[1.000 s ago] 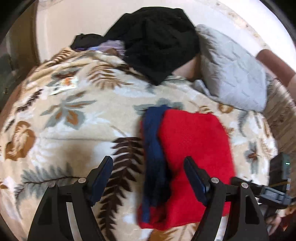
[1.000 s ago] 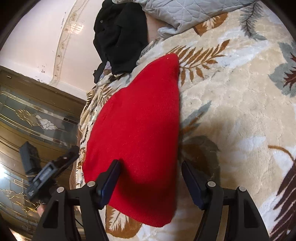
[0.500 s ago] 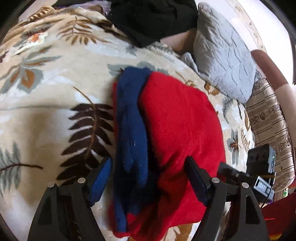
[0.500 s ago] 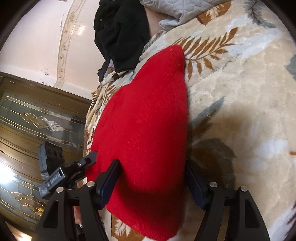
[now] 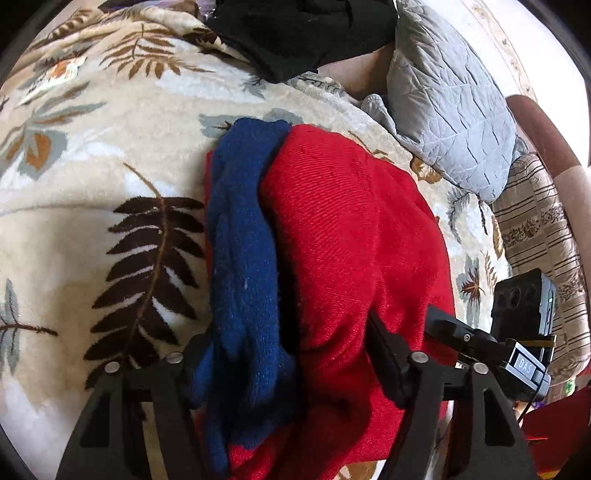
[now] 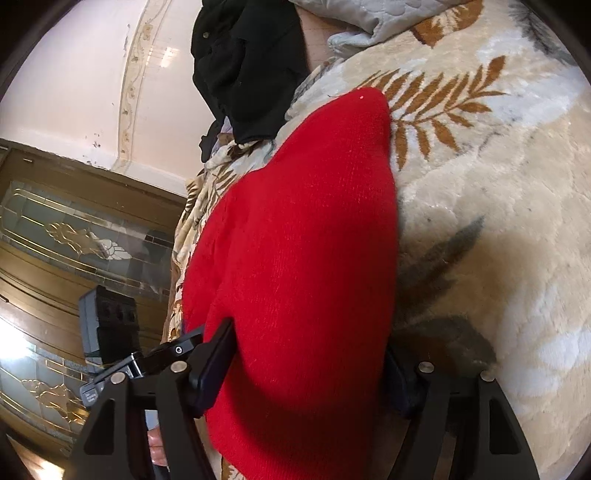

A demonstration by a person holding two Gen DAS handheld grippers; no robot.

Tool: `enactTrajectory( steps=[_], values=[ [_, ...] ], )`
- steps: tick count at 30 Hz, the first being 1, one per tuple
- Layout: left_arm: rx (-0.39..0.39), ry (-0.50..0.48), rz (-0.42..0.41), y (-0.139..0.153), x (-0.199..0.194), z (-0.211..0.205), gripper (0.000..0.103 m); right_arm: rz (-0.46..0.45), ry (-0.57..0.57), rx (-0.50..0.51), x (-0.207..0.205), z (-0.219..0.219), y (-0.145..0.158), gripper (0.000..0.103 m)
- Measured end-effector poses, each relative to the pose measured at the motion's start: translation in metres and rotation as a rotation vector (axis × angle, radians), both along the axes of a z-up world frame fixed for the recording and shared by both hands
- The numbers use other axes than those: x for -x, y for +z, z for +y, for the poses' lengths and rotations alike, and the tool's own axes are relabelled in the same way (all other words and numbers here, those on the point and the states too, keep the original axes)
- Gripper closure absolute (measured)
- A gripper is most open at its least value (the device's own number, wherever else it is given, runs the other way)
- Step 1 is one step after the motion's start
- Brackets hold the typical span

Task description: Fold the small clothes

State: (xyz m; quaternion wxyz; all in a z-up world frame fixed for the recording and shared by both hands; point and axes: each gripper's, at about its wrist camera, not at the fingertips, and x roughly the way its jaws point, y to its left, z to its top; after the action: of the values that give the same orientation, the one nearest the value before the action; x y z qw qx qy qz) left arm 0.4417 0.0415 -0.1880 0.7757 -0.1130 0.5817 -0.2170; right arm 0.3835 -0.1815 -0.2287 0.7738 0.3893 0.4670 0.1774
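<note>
A folded red garment [image 5: 351,236] with a dark blue band [image 5: 240,240] along its left side lies on the leaf-patterned blanket [image 5: 92,177]. My left gripper [image 5: 291,354] reaches down over the garment's near end, its jaws closing. The blue band bunches over the left finger and the right finger [image 5: 384,350] presses into the red cloth. In the right wrist view the same red garment [image 6: 303,240] fills the middle. My right gripper [image 6: 306,373] straddles its near end with its jaws wide, the left finger [image 6: 214,362] on the cloth's edge and the right one half hidden behind it.
A black heap of clothes [image 5: 303,33] and a grey quilted pillow [image 5: 450,96] lie at the far side of the blanket. A striped cushion [image 5: 535,229] sits to the right. A wall [image 6: 74,74] and glass-panelled doors [image 6: 74,236] stand beyond the bed's edge.
My left gripper dropped onto the garment's near end and narrowed, and the blue band now bunches between its fingers. My right gripper slid forward, so the red cloth now lies between its fingers.
</note>
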Motion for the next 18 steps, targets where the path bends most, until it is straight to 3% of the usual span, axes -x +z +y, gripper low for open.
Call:
enactTrajectory(
  steps=[8, 18],
  values=[
    [-0.069, -0.008, -0.058, 0.007, 0.004, -0.004, 0.046, -0.015, 0.013, 0.037, -0.005, 0.005, 0.0, 0.034],
    [-0.091, -0.012, -0.119, 0.014, 0.011, -0.006, 0.059, -0.054, 0.03, 0.062, -0.004, 0.007, 0.006, 0.047]
  ],
)
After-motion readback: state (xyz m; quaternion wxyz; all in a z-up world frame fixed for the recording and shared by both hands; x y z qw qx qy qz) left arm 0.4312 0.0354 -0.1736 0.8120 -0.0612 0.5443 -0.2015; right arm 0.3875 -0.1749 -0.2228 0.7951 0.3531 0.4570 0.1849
